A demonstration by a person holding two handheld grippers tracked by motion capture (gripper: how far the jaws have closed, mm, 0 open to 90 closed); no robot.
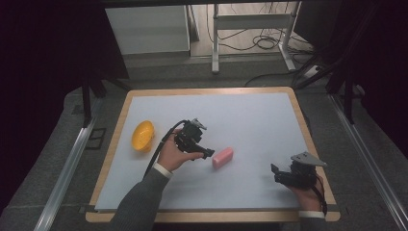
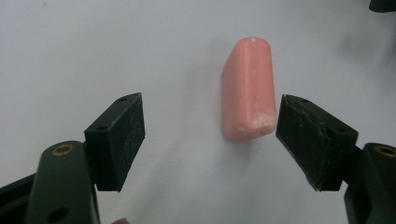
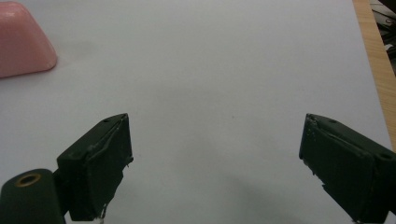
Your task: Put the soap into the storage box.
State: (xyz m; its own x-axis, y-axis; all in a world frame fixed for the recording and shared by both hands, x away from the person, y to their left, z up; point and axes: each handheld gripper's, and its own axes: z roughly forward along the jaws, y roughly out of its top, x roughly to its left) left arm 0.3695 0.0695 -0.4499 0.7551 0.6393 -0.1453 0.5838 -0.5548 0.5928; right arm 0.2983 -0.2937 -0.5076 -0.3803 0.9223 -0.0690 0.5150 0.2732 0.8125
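No brand, label or writing can be read on anything here. The left hand (image 1: 172, 155) reaches in over the middle of the white table (image 1: 250, 120), forearm in a grey sleeve (image 1: 139, 202), and angles the left gripper (image 1: 208, 153) toward the pink bar (image 1: 223, 157). In the left gripper view, its jaws stand wide apart and hold nothing; the pink bar (image 2: 247, 88) lies flat on the table just ahead of them, its near end close beside the right-hand jaw, but whether they touch I cannot tell. The right hand (image 1: 305, 195) rests near the table's right front corner, holding the right gripper (image 1: 275, 173) low and pointed toward the bar, well apart from it. Its jaws are also spread wide and empty. A yellow bowl (image 1: 143, 135) sits behind the left gripper, toward the table's left edge.
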